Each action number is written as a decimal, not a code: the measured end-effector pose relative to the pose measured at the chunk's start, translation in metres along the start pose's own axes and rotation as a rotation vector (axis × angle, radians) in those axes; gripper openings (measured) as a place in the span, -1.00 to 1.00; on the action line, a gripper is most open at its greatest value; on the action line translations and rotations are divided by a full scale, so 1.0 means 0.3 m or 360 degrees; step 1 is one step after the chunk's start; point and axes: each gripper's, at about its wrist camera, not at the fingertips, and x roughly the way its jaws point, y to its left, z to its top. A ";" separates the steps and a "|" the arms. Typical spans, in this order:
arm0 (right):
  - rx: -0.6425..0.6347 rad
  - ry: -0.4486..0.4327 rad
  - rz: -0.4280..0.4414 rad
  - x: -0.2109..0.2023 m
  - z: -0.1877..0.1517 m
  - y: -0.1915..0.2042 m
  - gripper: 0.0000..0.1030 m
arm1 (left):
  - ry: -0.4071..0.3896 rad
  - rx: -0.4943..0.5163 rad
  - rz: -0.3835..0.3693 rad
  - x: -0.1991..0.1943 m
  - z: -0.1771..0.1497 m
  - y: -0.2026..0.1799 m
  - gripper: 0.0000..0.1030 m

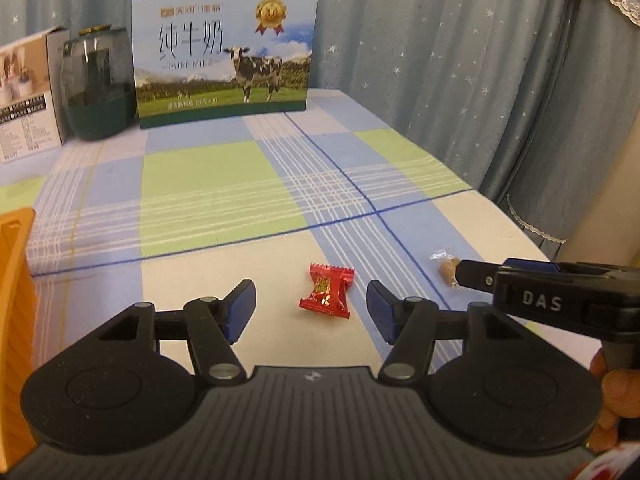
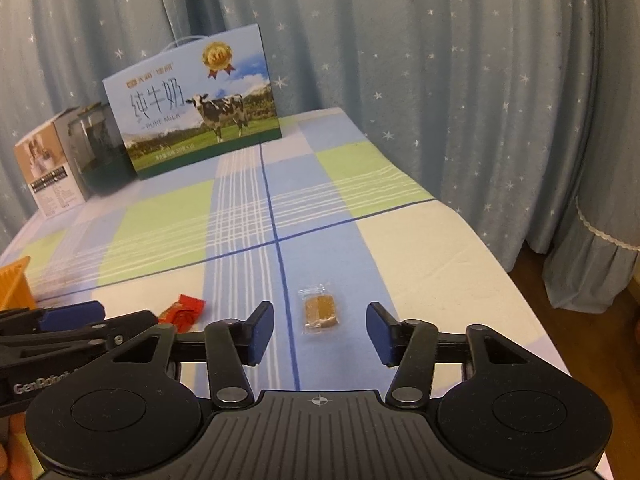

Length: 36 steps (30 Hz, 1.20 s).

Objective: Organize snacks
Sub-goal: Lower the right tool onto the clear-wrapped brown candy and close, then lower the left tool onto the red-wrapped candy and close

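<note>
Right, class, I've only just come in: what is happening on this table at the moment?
A person holds a hand-held gripper in each hand over a checked tablecloth. The left hand-held gripper is open around a red wrapped sweet, not yet gripping it. The right hand-held gripper is open around a brown sweet in a clear wrapper, also untouched. An orange basket sits at the left edge. A milk carton, a jar and a box stand at the back.

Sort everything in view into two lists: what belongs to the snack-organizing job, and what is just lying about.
Job:
red-wrapped candy
clear-wrapped brown snack
orange basket
left gripper, open
right gripper, open

Lying about:
pure milk carton
dark green jar
small printed box
</note>
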 end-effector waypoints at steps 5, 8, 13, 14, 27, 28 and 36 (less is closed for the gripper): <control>-0.0043 0.0003 -0.0009 0.074 -0.006 -0.013 -0.15 | 0.0012 -0.0009 -0.0012 0.029 -0.001 0.006 0.13; -0.0084 -0.0003 -0.0027 0.099 -0.010 -0.007 -0.20 | 0.0004 -0.0011 -0.0038 0.044 0.003 0.007 0.13; -0.0216 -0.0024 -0.0041 0.115 -0.020 0.025 -0.49 | -0.0001 0.0001 -0.0061 0.061 0.002 0.005 0.13; -0.0256 -0.0020 -0.0053 0.115 -0.022 0.035 -0.57 | 0.0000 0.0006 -0.0066 0.063 -0.001 0.004 0.13; -0.0131 -0.0073 -0.0073 0.063 0.008 0.021 -0.59 | -0.0023 0.0178 -0.0099 0.109 -0.047 -0.035 -0.08; -0.0122 -0.0068 -0.0063 0.064 0.010 0.020 -0.59 | -0.0035 0.0188 -0.0098 0.110 -0.051 -0.039 -0.11; -0.0079 -0.0016 -0.0003 0.072 0.002 0.018 -0.59 | -0.0056 0.0228 -0.0091 0.115 -0.052 -0.043 -0.43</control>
